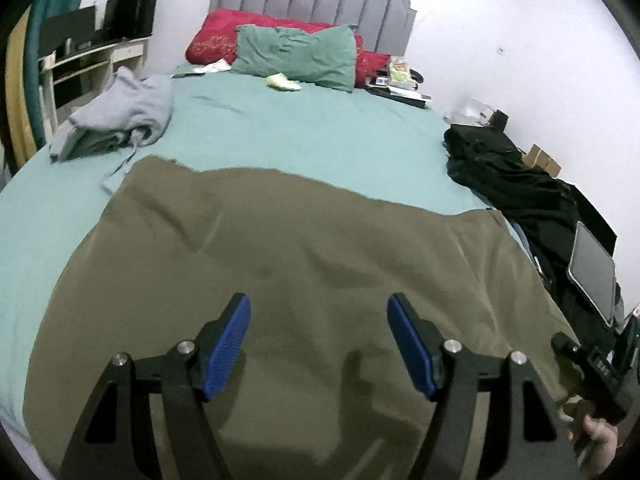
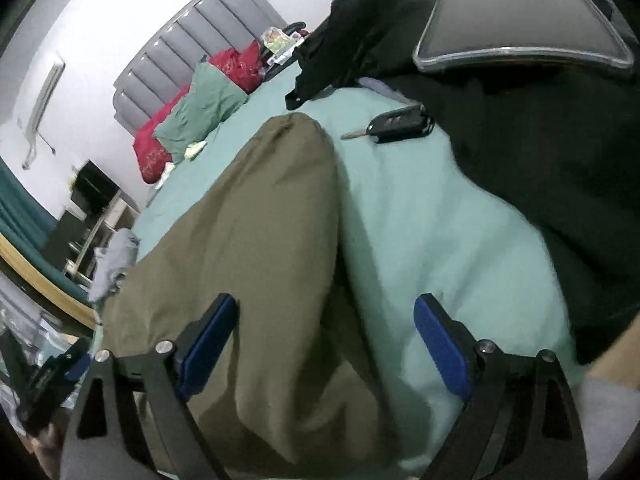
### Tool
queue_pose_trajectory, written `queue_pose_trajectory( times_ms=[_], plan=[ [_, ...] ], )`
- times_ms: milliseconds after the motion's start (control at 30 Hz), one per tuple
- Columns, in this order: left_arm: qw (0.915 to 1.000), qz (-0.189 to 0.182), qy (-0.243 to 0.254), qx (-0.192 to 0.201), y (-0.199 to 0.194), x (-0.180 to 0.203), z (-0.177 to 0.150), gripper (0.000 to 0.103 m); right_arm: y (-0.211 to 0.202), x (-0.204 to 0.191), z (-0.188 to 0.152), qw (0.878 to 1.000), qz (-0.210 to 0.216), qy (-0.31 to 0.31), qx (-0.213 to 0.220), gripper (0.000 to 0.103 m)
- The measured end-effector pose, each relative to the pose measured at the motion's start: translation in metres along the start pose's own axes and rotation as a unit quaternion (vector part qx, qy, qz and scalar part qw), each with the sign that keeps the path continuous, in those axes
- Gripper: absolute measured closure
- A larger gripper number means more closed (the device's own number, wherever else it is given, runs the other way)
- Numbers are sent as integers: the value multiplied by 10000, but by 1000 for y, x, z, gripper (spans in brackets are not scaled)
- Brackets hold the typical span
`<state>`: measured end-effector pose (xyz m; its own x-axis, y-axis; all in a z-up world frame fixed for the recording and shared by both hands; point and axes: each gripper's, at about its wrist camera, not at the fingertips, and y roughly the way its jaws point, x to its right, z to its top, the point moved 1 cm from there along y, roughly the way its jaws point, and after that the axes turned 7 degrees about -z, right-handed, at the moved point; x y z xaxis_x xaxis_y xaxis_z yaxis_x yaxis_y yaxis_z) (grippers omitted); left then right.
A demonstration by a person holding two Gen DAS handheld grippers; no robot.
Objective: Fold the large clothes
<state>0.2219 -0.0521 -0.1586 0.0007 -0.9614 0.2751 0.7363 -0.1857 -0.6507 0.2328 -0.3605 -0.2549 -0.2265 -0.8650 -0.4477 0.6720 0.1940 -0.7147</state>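
A large olive-green garment (image 1: 300, 248) lies spread flat across the near half of the bed, its far edge running across the teal sheet (image 1: 300, 132). My left gripper (image 1: 318, 308) hovers above its near part, open, with nothing between the blue pads. In the right wrist view the garment (image 2: 264, 220) shows as a long folded shape with its right edge on the sheet (image 2: 432, 232). My right gripper (image 2: 326, 304) stands open over that edge, pads clear of the cloth. The right gripper (image 1: 592, 368), held in a hand, sits at the garment's right corner.
A folded grey hoodie (image 1: 120, 116) lies at the bed's left edge. Black clothes (image 1: 508, 176) and a tablet (image 1: 592, 276) occupy the right side, with a car key (image 2: 396, 122) on the sheet. A green pillow (image 1: 296, 56) and a red pillow (image 1: 224, 36) lean on the headboard.
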Motion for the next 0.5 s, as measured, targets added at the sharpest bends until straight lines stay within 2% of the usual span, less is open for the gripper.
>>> queue_pose_trajectory(
  times_ms=[67,100,133,167,300,500],
  plan=[
    [10000,0,61,3,12,3,6,32,8,-10,-2,9996,233,-91,-154,13],
    [10000,-36,35,-14,18,2,9,32,10,-16,-4,9994,214,-220,-129,12],
    [9999,-87,-31,-63,27,1,13,32,13,-19,-4,9991,287,-285,-116,4],
    [9997,-147,-118,-134,36,-1,16,32,16,-22,-4,9988,341,-328,-97,0],
    [9983,-229,-357,-408,70,-8,18,32,21,-29,-1,9990,257,-350,-109,0],
    [9970,148,-208,-732,110,-13,4,32,20,-35,1,9974,20,-707,-128,0]
  ],
)
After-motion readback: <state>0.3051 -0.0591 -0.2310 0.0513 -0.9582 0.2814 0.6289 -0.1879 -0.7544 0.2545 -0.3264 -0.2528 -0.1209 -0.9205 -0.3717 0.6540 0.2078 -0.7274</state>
